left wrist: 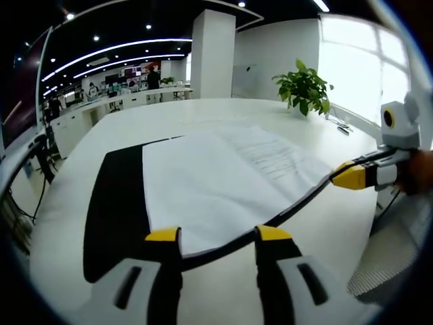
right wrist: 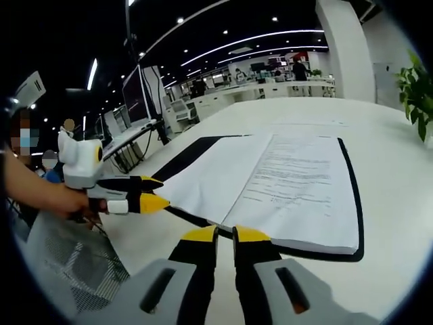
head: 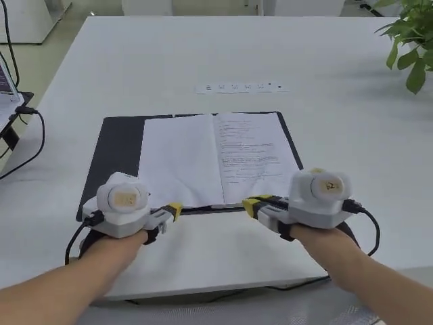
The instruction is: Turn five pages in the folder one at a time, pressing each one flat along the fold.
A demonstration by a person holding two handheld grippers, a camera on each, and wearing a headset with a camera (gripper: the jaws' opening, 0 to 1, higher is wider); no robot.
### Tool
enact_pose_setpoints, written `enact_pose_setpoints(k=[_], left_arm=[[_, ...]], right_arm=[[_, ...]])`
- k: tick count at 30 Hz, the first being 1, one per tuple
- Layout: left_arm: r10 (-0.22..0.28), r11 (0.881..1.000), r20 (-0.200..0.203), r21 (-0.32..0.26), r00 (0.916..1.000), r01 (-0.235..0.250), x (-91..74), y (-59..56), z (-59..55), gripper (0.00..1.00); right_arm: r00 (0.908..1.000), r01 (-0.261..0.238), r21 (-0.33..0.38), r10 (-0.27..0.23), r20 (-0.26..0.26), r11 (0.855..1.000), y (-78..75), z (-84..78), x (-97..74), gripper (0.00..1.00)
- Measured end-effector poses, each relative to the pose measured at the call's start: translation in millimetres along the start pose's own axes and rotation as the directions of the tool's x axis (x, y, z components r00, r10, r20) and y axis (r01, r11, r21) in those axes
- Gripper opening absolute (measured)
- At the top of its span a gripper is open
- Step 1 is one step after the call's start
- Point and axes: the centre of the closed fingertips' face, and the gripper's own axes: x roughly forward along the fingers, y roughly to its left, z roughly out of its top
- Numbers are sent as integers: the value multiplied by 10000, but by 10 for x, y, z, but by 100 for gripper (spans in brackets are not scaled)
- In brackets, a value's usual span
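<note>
An open black folder [head: 116, 154] lies flat on the white table. Its left page [head: 179, 162] is blank and its right page [head: 252, 154] carries printed text. My left gripper [head: 174, 211] hovers at the folder's near edge below the blank page, jaws open around nothing [left wrist: 216, 235]. My right gripper [head: 250, 203] sits at the near edge under the printed page, jaws shut and empty [right wrist: 225, 235]. The two sets of yellow tips point toward each other, apart, near the fold. The folder [left wrist: 115, 203] and its printed page [right wrist: 298, 183] fill the middle of both gripper views.
A white power strip [head: 241, 87] lies beyond the folder. A potted plant [head: 411, 42] stands at the far right corner. Black cables [head: 35, 139] run along the left edge. The table's front edge [head: 223, 288] is just below my hands.
</note>
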Motion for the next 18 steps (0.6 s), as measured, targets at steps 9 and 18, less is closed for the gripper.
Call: enact_pose_setpoints(k=[9, 18], left_arm=[[-148, 9999, 223, 82, 9996, 146, -205, -77, 107, 47], [-230, 9994, 122, 277, 9997, 227, -412, -83, 191, 56]], right_arm=[[9998, -14, -12, 13, -178, 10000, -43, 14, -189, 21], [9990, -150, -385, 134, -432, 9991, -97, 54, -432, 32]])
